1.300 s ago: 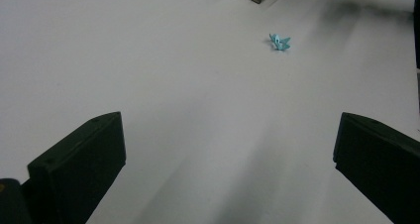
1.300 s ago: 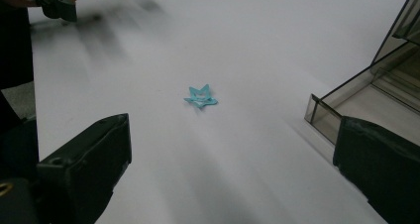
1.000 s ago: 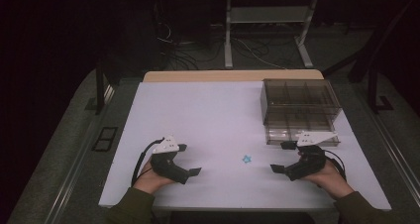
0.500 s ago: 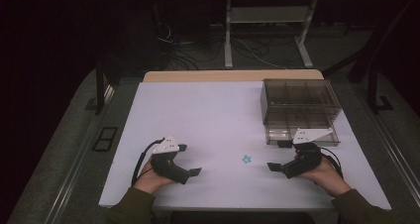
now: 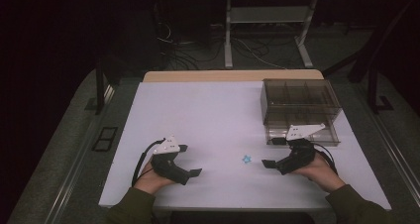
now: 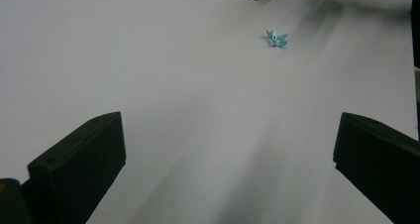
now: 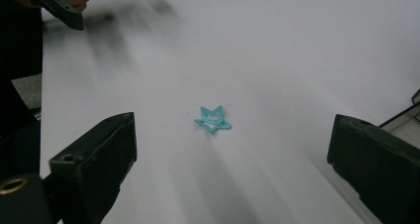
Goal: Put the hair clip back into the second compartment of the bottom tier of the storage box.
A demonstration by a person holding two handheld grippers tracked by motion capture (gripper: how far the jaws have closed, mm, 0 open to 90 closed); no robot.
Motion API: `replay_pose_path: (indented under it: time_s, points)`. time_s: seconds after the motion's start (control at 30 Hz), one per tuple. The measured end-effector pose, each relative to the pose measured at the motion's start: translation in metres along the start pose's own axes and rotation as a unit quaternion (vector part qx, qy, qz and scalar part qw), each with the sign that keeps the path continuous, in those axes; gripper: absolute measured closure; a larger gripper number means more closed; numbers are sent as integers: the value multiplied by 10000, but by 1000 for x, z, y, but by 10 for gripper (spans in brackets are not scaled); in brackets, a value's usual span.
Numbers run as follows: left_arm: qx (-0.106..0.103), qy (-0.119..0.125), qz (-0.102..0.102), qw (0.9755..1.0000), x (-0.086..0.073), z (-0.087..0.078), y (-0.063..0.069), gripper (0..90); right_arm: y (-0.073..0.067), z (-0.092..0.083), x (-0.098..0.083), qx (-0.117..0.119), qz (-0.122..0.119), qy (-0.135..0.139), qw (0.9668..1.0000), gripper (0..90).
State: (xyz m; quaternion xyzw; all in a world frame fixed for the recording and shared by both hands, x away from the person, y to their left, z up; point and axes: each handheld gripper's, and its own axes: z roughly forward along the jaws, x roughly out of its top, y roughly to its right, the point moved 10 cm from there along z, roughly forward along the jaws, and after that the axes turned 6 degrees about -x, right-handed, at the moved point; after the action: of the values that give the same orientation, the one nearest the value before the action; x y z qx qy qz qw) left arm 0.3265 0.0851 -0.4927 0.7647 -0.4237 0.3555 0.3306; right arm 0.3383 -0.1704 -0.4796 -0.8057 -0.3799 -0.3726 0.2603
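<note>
Tabletop (image 5: 208, 115): white sheet over a wooden top; carries everything listed.
Compartment box (image 5: 300, 110): clear smoky plastic with dividers, far right of the tabletop, just beyond my right hand.
My left tongs (image 5: 186, 159): jaws wide apart, low over the near left of the tabletop, holding nothing.
My right tongs (image 5: 271, 153): jaws wide apart, pointed at the star, not touching it.
Star clip (image 7: 212, 119): small, light blue, flat on the tabletop between my two tongs, nearer the right ones.
</note>
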Motion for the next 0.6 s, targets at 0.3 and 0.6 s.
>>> replay_pose_path:
  time_s: [0.3, 0.6]
  points:
    - [-32, 34, 0, 10000, 1, 0, 1, 0, 1, 9, 7, 57, -2, 3, 10000, 44]
    - [-41, 63, -18, 10000, 2, 0, 0, 0, 1, 21, 16, 116, -72, -12, 9999, 58]
